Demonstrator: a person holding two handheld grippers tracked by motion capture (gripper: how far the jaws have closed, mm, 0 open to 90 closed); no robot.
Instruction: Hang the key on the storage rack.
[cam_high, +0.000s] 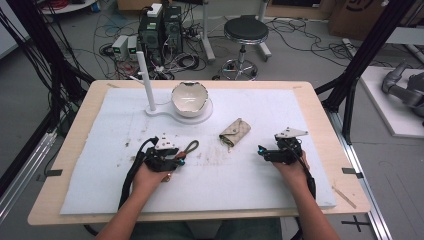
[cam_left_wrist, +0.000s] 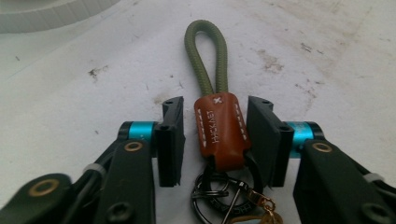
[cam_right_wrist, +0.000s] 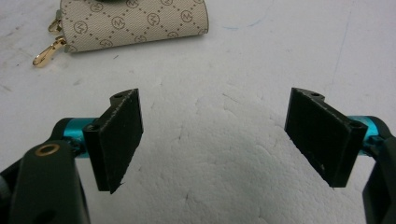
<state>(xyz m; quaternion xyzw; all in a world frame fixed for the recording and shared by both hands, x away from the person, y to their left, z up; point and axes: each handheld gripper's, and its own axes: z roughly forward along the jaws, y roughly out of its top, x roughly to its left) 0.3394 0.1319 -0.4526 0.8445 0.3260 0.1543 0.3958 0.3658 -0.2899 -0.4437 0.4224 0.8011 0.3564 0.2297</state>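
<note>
Left fingers bracket, not pinching, tan "HICKAST" tab; right fingers spread — monogram pouch beyond.

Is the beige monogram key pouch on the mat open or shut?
Shut: the pouch lies flat with its flap folded over in the high view; a gold clasp sticks out at one end.

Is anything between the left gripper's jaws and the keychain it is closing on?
Nothing visible. The keychain lies on the white mat between the jaws of the left gripper, with narrow bare gaps either side of its brown leather tab.
</note>
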